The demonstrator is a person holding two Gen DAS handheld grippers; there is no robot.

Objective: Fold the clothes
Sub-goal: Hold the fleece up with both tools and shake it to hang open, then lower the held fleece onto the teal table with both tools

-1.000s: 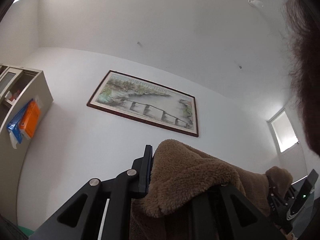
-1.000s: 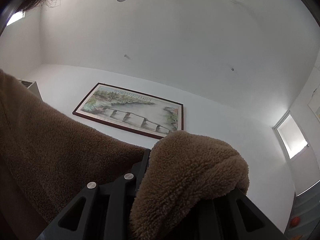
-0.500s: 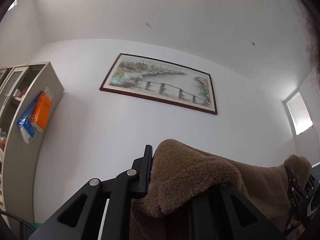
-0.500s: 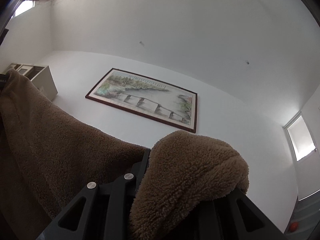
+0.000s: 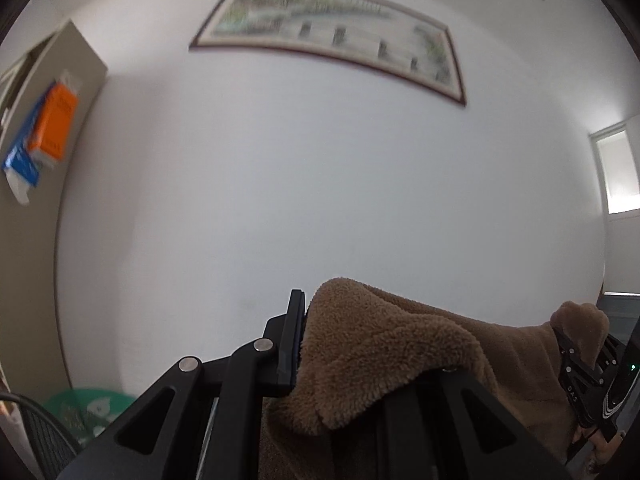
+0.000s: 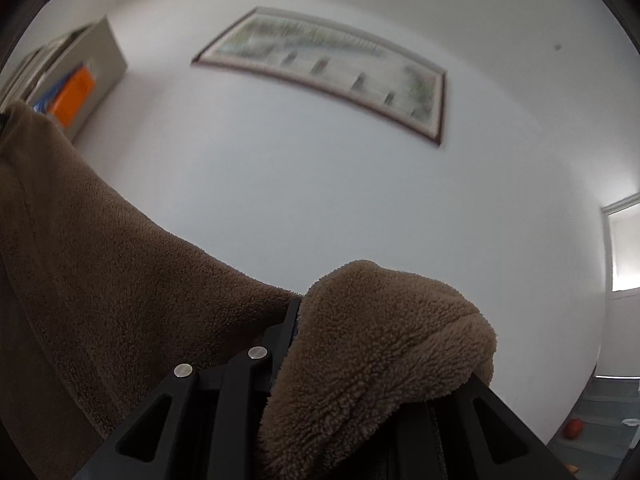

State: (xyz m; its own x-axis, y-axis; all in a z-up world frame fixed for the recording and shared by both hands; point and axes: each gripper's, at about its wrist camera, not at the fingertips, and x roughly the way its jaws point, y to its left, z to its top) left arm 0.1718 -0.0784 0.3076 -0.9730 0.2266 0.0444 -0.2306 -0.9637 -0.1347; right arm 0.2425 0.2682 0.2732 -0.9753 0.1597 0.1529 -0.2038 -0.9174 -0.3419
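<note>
Pinching the fuzzy brown garment (image 5: pixel 372 356) up high, the left hand-held gripper (image 5: pixel 340 344) and right hand-held gripper (image 6: pixel 344 344) each squeeze a corner. Cloth sags toward 9 o'clock. A loose squeeze could drop it.

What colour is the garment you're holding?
Plain brown fleece, no pattern; clearest in the right wrist view.

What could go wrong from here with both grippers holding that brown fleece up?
1. Each grip is only on a bunched edge: the brown fleece garment bulges over the left gripper and the right gripper, so a corner may slip out.
2. The span between the grippers sags, so the fold may land uneven.
3. Both cameras face the wall and framed picture; no landing surface is visible, so placement is blind.
</note>
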